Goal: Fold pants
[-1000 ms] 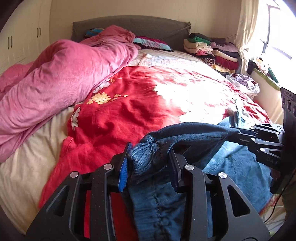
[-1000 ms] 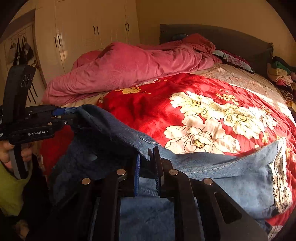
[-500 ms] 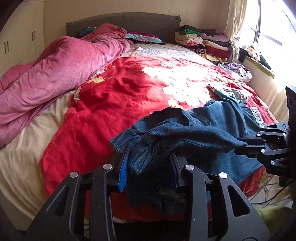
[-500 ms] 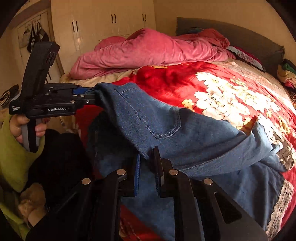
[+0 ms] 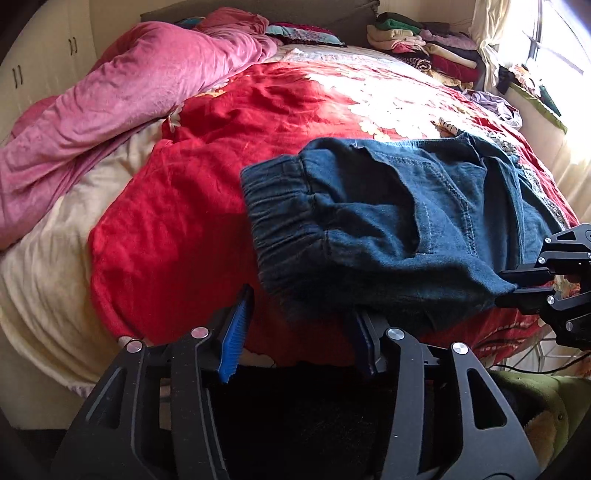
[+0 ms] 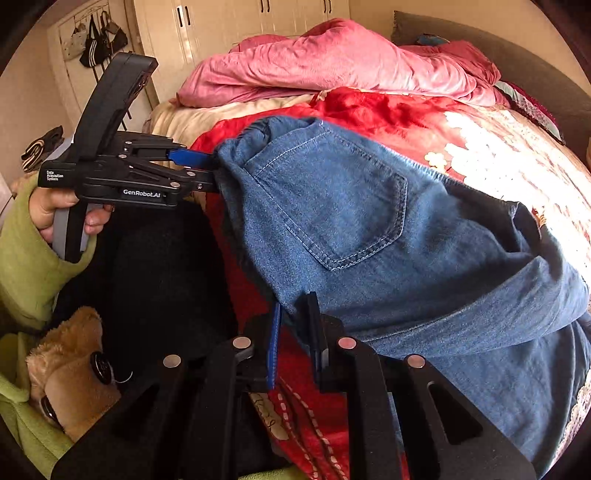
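Observation:
The blue denim pants [image 5: 391,229] lie bunched at the near edge of the bed, elastic waistband [image 5: 284,206] to the left and back pocket [image 6: 332,210] up. My left gripper [image 5: 299,332] is open, jaws wide apart, just short of the waistband; it also shows in the right wrist view [image 6: 207,170] with its fingertips at the waistband. My right gripper [image 6: 295,336] is slightly open with a narrow gap, and the pants' near edge rests at its fingertips. It also shows in the left wrist view [image 5: 517,284] at the pants' right corner.
A red floral bedspread [image 5: 207,177] covers the bed. A pink duvet [image 5: 129,96] is heaped along the left. Folded clothes [image 5: 424,44] are stacked at the headboard. White wardrobes [image 6: 229,26] stand behind. A green sleeve [image 6: 26,266] and a black garment [image 6: 155,280] are close to me.
The pants came down onto the bed's near edge. My left gripper let go of the waistband and opened wide. My right gripper's jaws parted slightly. Both grippers drew back toward me.

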`<state>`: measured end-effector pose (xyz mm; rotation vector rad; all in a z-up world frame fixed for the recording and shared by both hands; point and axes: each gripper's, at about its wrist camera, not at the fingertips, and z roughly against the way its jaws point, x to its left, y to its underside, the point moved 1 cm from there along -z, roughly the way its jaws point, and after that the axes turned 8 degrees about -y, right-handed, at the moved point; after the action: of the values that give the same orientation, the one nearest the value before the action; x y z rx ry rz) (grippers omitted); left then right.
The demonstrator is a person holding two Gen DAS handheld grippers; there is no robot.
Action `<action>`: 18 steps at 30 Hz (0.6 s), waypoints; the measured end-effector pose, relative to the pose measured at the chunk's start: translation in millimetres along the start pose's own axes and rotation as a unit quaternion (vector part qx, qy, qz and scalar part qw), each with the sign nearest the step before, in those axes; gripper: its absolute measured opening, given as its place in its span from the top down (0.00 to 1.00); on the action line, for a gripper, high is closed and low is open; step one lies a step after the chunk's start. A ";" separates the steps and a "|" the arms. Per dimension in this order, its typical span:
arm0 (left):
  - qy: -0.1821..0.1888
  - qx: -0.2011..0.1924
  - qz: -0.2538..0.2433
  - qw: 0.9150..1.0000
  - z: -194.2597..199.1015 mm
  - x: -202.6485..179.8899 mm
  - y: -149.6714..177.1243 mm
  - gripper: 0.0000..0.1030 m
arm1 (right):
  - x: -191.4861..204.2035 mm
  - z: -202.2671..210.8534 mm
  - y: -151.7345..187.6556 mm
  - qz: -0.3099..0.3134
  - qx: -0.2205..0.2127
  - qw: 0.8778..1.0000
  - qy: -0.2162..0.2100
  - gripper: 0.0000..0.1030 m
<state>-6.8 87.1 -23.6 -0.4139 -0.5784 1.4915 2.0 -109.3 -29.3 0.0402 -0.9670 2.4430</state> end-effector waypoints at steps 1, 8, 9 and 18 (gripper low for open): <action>-0.005 0.003 0.003 1.000 0.6 2.3 1.9 0.59 | -0.2 -1.7 1.5 -0.001 0.002 1.000 -0.003 0.86; -0.028 -0.015 0.042 0.999 28.9 24.5 1.7 0.59 | 2.1 -15.6 8.6 -0.005 0.013 1.000 -0.018 0.86; -0.024 -0.022 0.045 0.998 35.5 24.7 -2.2 0.59 | 0.4 -17.0 9.6 -0.011 0.012 1.000 -0.021 0.86; 0.036 -0.041 -0.002 0.999 27.5 -33.9 -47.9 0.59 | -4.2 -12.9 15.5 -0.050 0.009 0.998 -0.046 0.85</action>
<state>16.0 48.5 23.2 -0.5277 -0.5840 1.4459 0.5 -112.4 -49.6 0.2030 -0.9597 2.3757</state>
